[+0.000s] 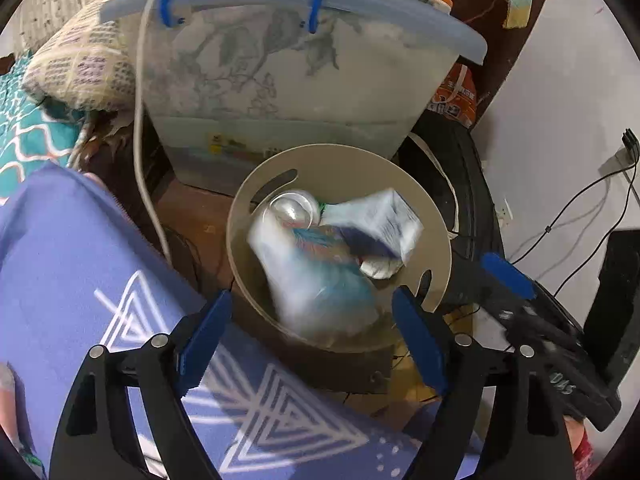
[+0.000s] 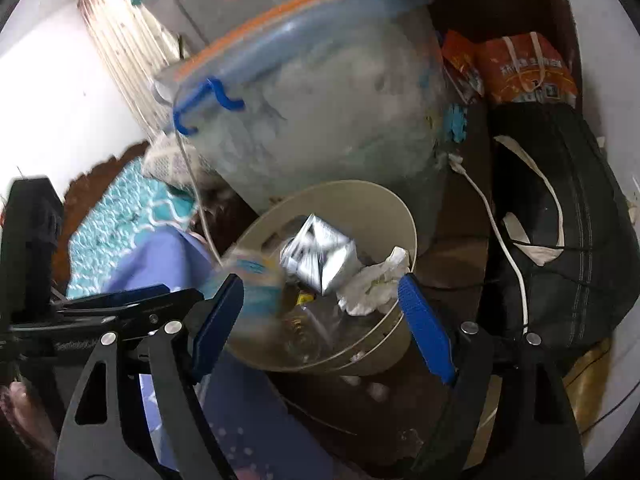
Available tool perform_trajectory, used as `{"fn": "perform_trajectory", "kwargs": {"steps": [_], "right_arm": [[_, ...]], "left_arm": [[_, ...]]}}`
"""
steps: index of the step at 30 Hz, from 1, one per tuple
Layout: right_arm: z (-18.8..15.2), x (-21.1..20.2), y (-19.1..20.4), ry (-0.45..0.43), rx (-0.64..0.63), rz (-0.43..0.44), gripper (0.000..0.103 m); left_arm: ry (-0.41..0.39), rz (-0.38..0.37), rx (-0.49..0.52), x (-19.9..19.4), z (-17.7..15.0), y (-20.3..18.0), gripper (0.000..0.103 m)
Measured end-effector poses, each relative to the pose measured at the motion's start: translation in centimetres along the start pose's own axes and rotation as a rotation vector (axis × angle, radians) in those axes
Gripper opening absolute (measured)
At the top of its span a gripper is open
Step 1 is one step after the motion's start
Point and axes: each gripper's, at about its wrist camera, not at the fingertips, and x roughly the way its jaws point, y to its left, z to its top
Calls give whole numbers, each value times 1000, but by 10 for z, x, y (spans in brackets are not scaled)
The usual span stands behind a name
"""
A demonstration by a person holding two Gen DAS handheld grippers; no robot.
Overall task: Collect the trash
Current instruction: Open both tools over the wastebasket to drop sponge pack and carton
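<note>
Both grippers over bin, ctr frame. Left gripper jaws wide, nothing pinched; blurred wrapper dropping into bin. Right gripper wide too, empty; blurred packet by its left finger, at bin rim. Risk: packet clips rim, lands outside on purple cloth. Carton + tissue piled high, could spill.

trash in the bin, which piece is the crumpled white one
The crumpled tissue, wadded against the rim of the bin. The silver carton beside it is boxy and shiny, and the blue-and-white wrapper is blurred.
</note>
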Motion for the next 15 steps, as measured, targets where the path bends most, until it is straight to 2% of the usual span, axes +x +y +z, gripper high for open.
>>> {"fn": "perform_trajectory", "kwargs": {"steps": [3, 7, 10, 15], "right_arm": [[-18, -20, 3, -17, 13, 18, 76], [-49, -32, 17, 22, 35, 58, 72], [-69, -37, 27, 48, 44, 82, 70], [-97, -61, 39, 70, 74, 76, 69]], "left_arm": [[-49, 6, -3, -24, -24, 8, 78], [-89, 31, -15, -56, -74, 24, 78], [-111, 96, -25, -78, -115, 36, 78], [-138, 181, -91, -107, -163, 50, 78]]}}
